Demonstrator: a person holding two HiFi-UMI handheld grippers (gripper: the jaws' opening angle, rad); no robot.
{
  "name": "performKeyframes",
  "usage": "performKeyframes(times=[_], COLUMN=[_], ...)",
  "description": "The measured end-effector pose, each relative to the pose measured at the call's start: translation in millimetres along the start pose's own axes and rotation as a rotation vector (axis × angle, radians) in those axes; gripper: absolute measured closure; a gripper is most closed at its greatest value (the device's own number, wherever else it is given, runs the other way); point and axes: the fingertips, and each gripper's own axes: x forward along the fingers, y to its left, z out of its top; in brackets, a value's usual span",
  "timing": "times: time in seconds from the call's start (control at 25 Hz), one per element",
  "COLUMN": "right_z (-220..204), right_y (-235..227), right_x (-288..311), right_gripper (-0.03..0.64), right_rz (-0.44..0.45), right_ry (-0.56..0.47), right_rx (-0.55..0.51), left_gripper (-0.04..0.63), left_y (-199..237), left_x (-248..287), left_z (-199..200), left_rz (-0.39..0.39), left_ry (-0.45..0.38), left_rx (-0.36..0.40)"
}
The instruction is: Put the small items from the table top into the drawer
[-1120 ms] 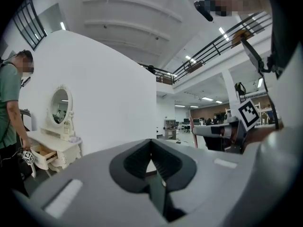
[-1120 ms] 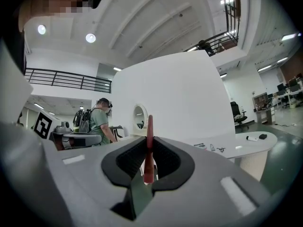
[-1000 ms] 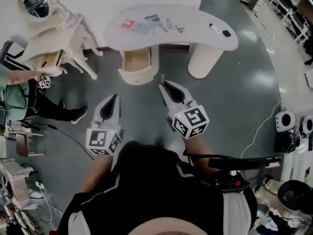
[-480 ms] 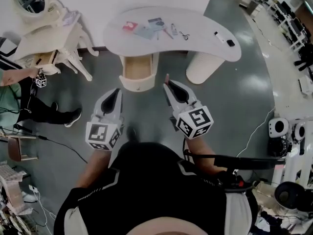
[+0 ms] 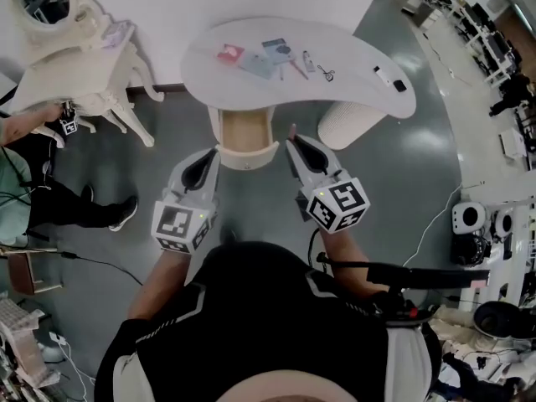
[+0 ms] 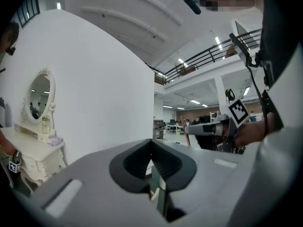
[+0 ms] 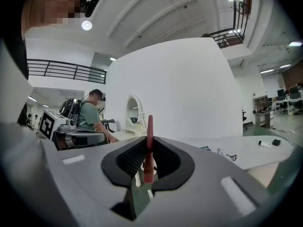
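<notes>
**Head view.**
- Change: the person has walked in, and the white kidney-shaped counter [image 5: 352,44] and its open drawer [image 5: 245,132] now sit closer than a second ago. The drawer's curved front is just ahead of both tool tips.
- Left tool [image 5: 213,154]: points at the drawer's left side and carries nothing.
- Right tool [image 5: 292,145]: pinches a slim red stick [image 5: 292,131], as it did a second ago. The stick's tip reaches the drawer's right corner.
- Judgement: one item is nearly delivered and the drop is the step in hand.
- Left on the counter: a red card [image 5: 230,54], a blue booklet [image 5: 275,48], an eyelash curler [image 5: 326,74] and a small black item [image 5: 399,85], among others.
- Edges: the counter rim overhangs the back of the drawer. A ribbed pedestal [image 5: 352,120] stands close on the right.
- Room: there is open floor behind and to the left. A cream vanity [image 5: 75,65] and a second person [image 5: 25,174] are well apart.

**Left gripper view.** The jaws are drawn together to a slit with nothing between them. A white wall lies ahead and the oval mirror is far to the left.

**Right gripper view.** The jaws are clamped on the lower part of the stick, which stands upright above the pads. The counter top stretches away to the right, with small items lying on it.
</notes>
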Motion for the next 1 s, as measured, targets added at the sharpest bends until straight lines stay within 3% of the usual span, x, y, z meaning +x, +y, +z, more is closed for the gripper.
performKeyframes(times=[0.16,0.52,1.0], right_z=[3.8,10.9,-2.9], right_y=[3.3,-15.9,-67.7], right_x=[29.5,74.9,135.7], right_gripper=[0.568,0.568,0.568], right_rz=[-0.007,-0.001,0.165], right_ry=[0.004,0.01,0.072], right_rx=[-0.02,-0.035,-0.055], left_gripper=[0.595,0.595,0.595], left_y=[22.9,55.3,69.9], left_x=[11.4,37.1,99.2], left_z=[2.2,-9.0,-7.0], left_rz=[-0.034,-0.048,0.044], left_ry=[-0.025,0.008,0.034], left_rx=[-0.007,-0.021,-0.017])
